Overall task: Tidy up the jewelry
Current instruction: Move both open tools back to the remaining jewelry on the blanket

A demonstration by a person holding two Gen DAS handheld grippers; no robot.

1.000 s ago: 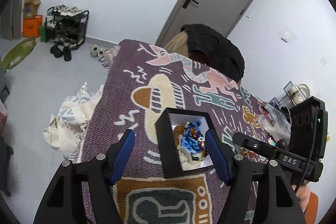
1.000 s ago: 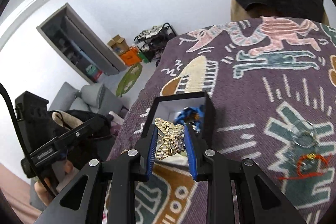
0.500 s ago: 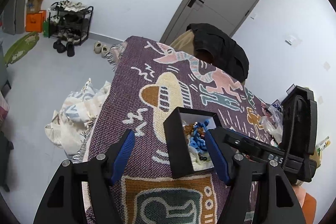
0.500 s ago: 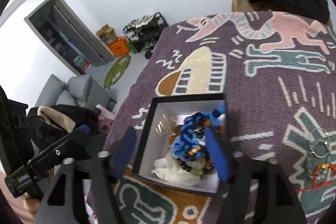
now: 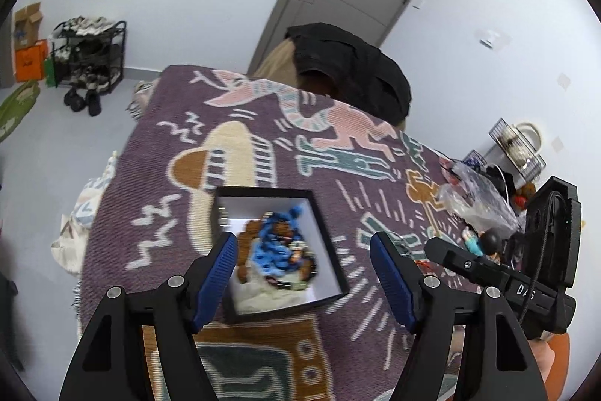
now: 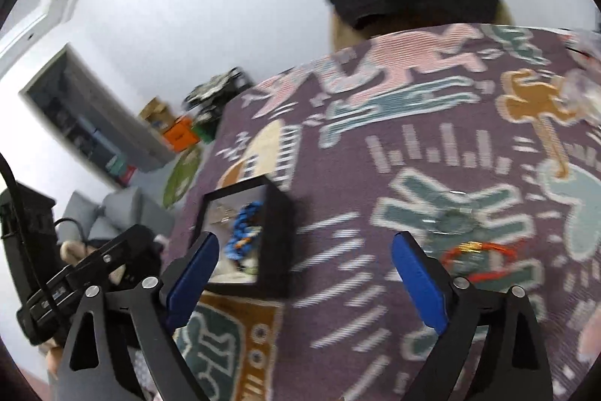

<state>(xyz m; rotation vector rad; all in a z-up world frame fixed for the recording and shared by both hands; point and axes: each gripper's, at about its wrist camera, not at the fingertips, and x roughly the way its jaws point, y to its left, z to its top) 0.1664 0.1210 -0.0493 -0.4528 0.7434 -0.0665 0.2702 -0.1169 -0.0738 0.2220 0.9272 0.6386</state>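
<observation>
A black box (image 5: 326,235) with a white inside lies flat on the patterned blanket (image 5: 240,123). It holds blue beads (image 5: 274,247), brown beads and a pale cloth. My left gripper (image 5: 304,277) hovers over its near side, jaws opening. The left finger covers the box's left wall and the right finger stands clear of it. My right gripper (image 6: 306,279) is opening wide with nothing between its fingers, to the right of the box (image 6: 278,235). A gold piece (image 6: 221,213) shows blurred inside the box. A red cord bracelet (image 6: 477,248) lies on the blanket near the right fingertip.
A clear plastic bag (image 5: 473,198) and small trinkets crowd the blanket's right edge. A chair draped with a black jacket (image 5: 349,70) stands at the far side. The blanket's left edge drops to the floor, where crumpled fabric (image 5: 79,213) lies. A shoe rack (image 5: 90,55) stands by the wall.
My right gripper opened, let go of the gold butterfly brooch over the box and swung right. The box, tilted between my left fingers before, now lies flat.
</observation>
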